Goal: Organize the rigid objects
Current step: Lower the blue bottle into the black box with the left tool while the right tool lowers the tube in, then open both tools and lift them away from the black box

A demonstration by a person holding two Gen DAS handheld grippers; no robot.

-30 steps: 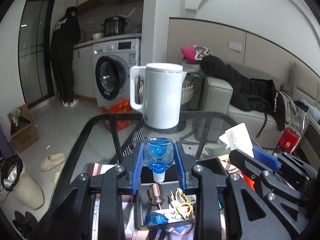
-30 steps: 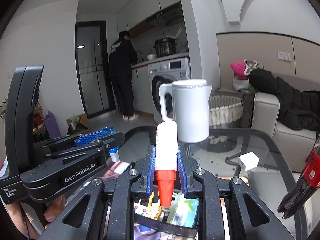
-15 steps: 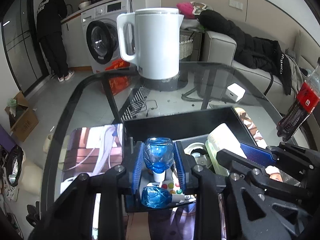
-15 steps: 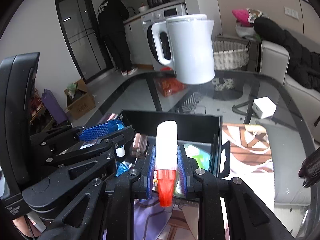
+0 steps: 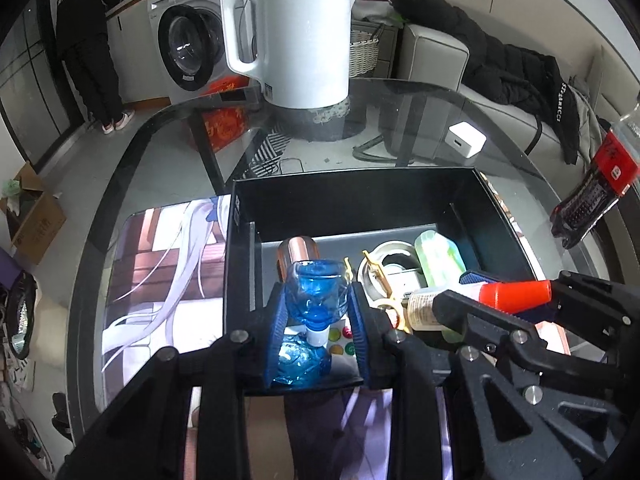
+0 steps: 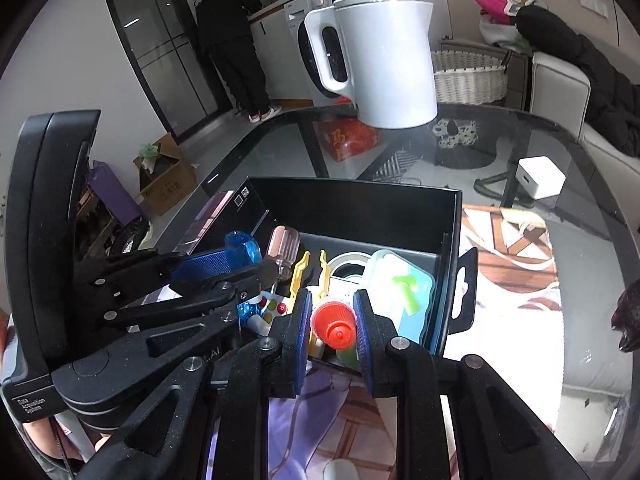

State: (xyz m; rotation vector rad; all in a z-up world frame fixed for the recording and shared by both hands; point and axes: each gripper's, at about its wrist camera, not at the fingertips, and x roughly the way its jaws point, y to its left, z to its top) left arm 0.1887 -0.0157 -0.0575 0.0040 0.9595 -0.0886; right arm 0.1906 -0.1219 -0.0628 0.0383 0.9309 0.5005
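A: We see the black box under both grippers, full of small things.

B: Our left gripper squeezes the blue bottle tight between its jaws. Our right gripper pinches the red-capped bottle, jaws closed on it.

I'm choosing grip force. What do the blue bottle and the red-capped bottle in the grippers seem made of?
Blue bottle: likely clear tinted plastic, glossy; light passes through it. Red-capped bottle: pale, probably plastic body; the red cap looks matte and ribbed, probably moulded plastic.
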